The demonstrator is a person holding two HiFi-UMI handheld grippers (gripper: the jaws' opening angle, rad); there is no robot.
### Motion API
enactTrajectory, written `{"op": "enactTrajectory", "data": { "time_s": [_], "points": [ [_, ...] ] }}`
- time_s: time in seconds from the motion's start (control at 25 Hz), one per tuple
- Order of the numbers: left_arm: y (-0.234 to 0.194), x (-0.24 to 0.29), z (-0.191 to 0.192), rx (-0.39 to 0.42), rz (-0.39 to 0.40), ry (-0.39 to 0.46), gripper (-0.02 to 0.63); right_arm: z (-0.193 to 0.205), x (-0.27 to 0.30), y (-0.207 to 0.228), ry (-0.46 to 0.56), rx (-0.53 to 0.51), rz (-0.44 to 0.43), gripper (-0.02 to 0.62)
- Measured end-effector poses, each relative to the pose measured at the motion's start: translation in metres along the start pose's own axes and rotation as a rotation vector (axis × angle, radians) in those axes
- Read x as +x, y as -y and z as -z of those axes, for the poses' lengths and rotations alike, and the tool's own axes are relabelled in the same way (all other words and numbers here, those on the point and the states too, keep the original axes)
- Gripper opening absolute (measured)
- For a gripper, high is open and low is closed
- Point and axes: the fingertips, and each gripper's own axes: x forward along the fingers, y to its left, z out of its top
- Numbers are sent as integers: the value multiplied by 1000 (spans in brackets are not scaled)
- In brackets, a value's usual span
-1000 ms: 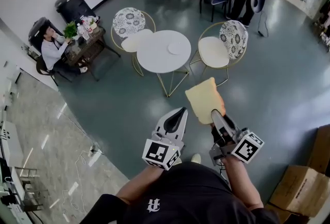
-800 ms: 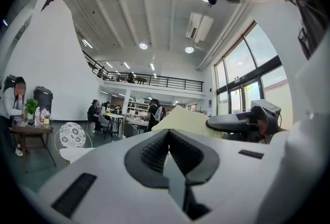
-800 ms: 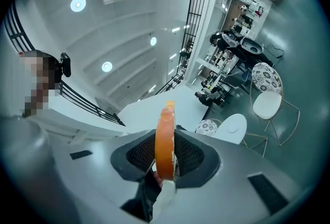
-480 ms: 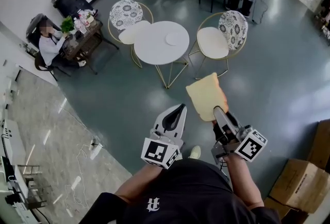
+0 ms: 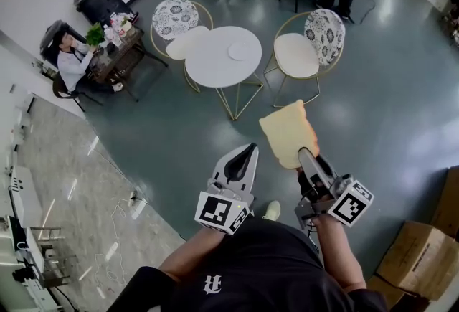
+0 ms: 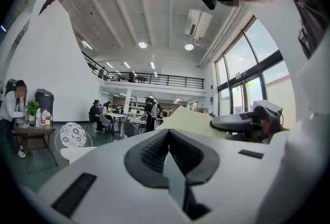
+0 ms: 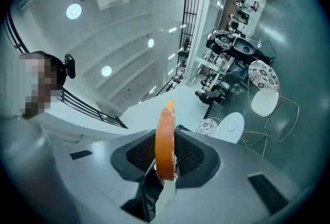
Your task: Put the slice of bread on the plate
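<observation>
A pale slice of bread (image 5: 288, 133) stands out in front of my right gripper (image 5: 303, 154), which is shut on its near edge. In the right gripper view the bread (image 7: 165, 138) shows edge-on, its orange crust clamped between the black pads. My left gripper (image 5: 244, 158) hovers beside it on the left, shut with nothing between its pads (image 6: 154, 152). The left gripper view also shows the bread (image 6: 188, 120) and the right gripper (image 6: 242, 124). Ahead on the floor stands a round white table (image 5: 211, 70) with a small white plate (image 5: 239, 51) on it.
Two gold-framed patterned chairs (image 5: 178, 20) (image 5: 308, 52) flank the table. A seated person (image 5: 72, 67) is at a cluttered side table far left, by two dark bins (image 5: 100, 2). Cardboard boxes (image 5: 419, 260) lie at lower right. A cable (image 5: 133, 196) runs over the floor.
The view has shifted a little with the person's movement. Both grippers keep their pose, and the bread stays clamped in the right one.
</observation>
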Motion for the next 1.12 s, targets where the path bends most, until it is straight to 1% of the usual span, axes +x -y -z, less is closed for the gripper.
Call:
{"op": "enactTrajectory", "data": {
  "time_s": [0.12,0.36,0.56,0.72,0.88,1.0,1.12],
  "points": [
    [6,7,2,5,4,2,6,-3,-5,9,3,18,4,97],
    [14,23,0,11,16,12,6,-18,-6,13,8,-4,-6,97],
    [5,35,2,7,10,14,6,-21,3,26,6,18,7,97],
    [-10,51,2,-3,13,18,6,-29,21,33,2,-1,10,97],
    [-30,74,3,-10,20,27,6,-36,42,49,-1,5,28,97],
    [-48,95,1,-13,21,29,6,-50,66,57,-4,-27,23,97],
    [-73,114,-4,-12,14,34,6,-58,96,68,-12,-22,29,97]
  ]
}}
